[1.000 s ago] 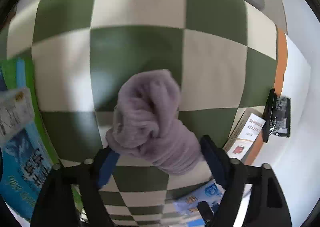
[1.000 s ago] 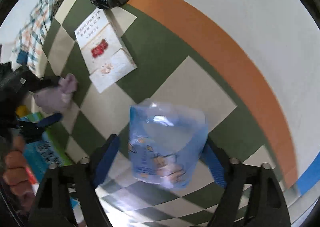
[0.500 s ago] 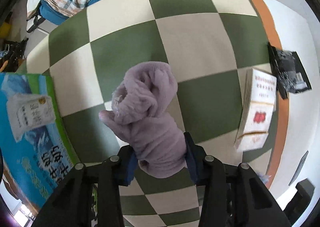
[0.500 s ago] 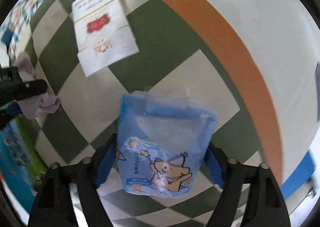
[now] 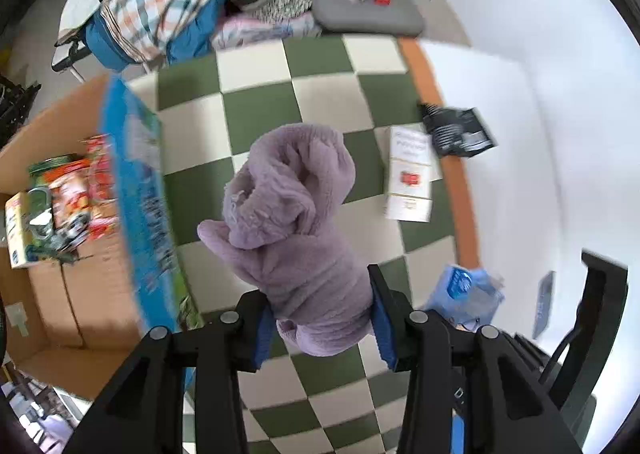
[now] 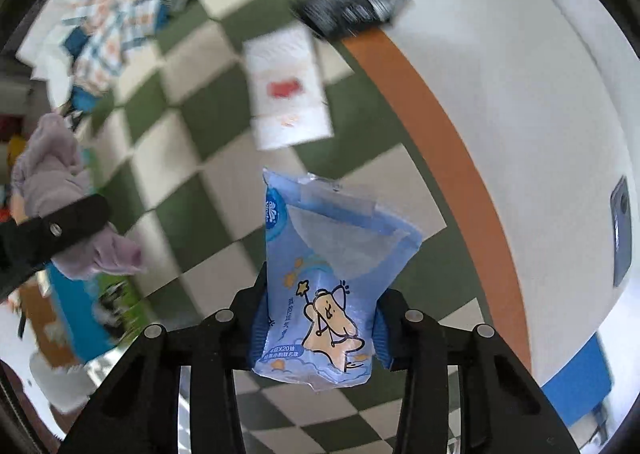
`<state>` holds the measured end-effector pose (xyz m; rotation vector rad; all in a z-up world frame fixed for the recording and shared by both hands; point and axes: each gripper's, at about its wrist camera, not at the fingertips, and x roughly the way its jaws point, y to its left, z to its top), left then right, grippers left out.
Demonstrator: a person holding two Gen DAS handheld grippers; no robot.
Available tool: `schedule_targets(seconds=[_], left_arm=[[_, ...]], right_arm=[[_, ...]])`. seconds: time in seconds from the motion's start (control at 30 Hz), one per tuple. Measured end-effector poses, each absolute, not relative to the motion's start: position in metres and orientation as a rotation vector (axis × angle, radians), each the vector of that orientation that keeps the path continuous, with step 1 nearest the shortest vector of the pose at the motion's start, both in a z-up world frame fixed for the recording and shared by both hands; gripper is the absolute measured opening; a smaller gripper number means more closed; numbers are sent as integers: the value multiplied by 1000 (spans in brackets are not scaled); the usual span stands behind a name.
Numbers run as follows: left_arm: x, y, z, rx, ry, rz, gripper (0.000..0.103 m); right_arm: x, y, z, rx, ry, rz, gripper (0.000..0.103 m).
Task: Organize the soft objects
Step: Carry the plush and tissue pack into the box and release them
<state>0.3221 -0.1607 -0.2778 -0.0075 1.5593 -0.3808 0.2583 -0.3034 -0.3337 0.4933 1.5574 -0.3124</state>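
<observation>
We see both tongs, left tongs (image 5: 322, 324) & right tongs (image 6: 316, 328), w/ matte black angular arms, blue ribbed pads (image 6: 382, 332) inside, round silver screws (image 5: 419, 317) along the top.

Readable text is sparse. Blue tissue pack (image 6: 320, 294): cartoon animal with a star wand, a line near the bottom edge with "X20" legible between Chinese characters too small to read, and a round white logo top left, unreadable. White box (image 5: 410, 174) on the checkered floor: red emblem, print above it blurred. Blue carton (image 5: 140, 206): lettering smeared by motion.
</observation>
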Motion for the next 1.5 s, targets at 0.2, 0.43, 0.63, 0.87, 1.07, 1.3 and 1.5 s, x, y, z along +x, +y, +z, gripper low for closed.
schedule_targets(seconds=[0.2,0.43,0.63,0.87,1.07,1.3,1.5], left_arm=[[310,-88,-229,-65,1468,-379,38],[295,24,-206,-71,1422,-244,39],[300,108,-227,-47,1440,-112,39],[314,179,-278,-79,1541,-38,39],[328,211,-312,-147,1634,-70,39],[335,215,-331,-153,1719,-103,41],[335,218,-331,-190,1731,-84,47]], right_arm=[[248,-285,-255,435,1475,-137,44],[247,-178,-219,387,1461,114,44],[274,-73,-229,315,1496,258,44],[296,19,-266,249,1559,356,44],[309,59,-296,196,1587,389,44],[316,82,-315,165,1602,399,51],[318,83,-319,165,1610,394,79]])
